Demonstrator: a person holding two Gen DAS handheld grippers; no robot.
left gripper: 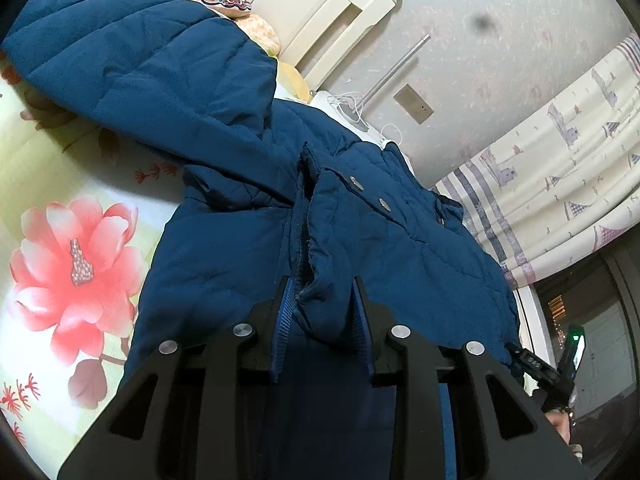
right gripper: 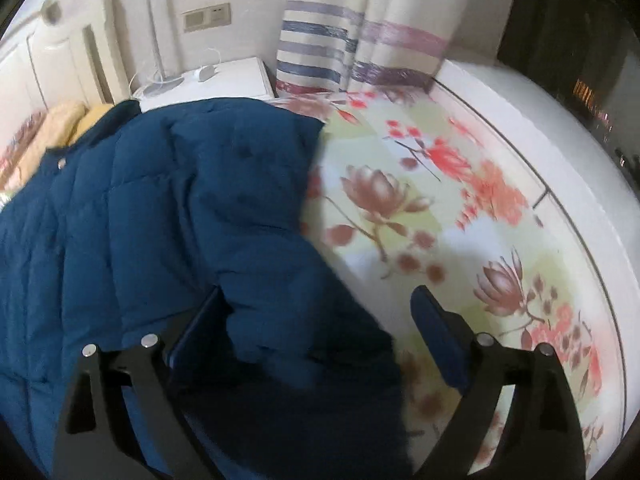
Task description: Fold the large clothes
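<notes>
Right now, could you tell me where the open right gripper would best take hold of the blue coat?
I'd grip the coat at its near side edge, coming from the flowered sheet side. The right gripper already straddles that thick padded fold, which lies free on the bed.

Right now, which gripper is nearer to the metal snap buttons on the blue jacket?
Left. The left gripper pinches the front edge just below the snap buttons. The right gripper stands open over a sleeve, far from them.

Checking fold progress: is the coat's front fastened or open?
Open, at least low down: the coat front edges gape apart, and its snaps sit unfastened.
</notes>
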